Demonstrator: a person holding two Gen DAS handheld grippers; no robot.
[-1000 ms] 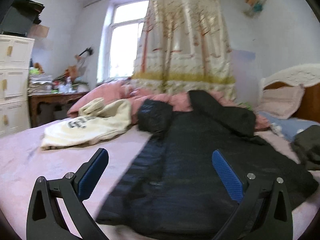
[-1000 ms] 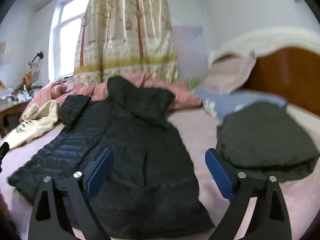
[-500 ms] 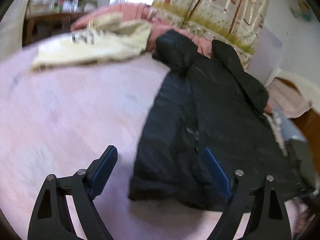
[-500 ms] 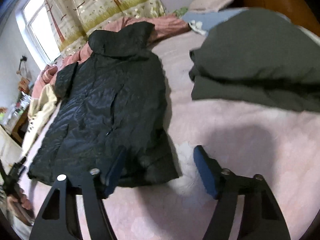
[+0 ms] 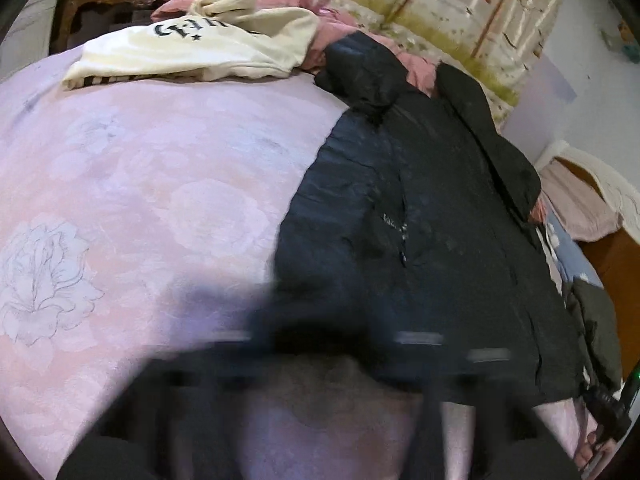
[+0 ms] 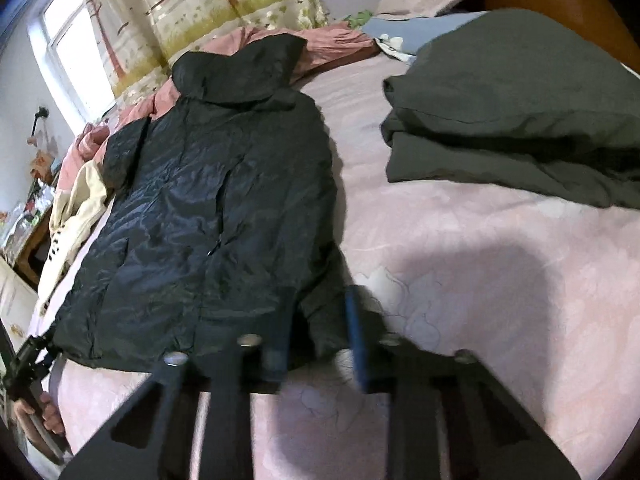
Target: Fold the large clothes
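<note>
Jacket (image 6: pixel 208 216) lies flat on bed (image 6: pixel 480 264), hem nearest, hood at far end. Right claw (image 6: pixel 316 332) clamped on hem's right corner; left claw (image 5: pixel 340 344) blurred, prob. shut on left corner. Lift both evenly, keep hem taut, fold twd hood w/o dragging jacket onto green pile (image 6: pixel 520 120).

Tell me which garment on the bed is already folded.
The dark olive garment near the headboard: it lies in stacked layers. The black jacket lies spread flat, the cream top crumpled.

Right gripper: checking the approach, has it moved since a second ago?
Yes. The right gripper has come down to the black quilted jacket's hem, nearer the pink bedsheet.
</note>
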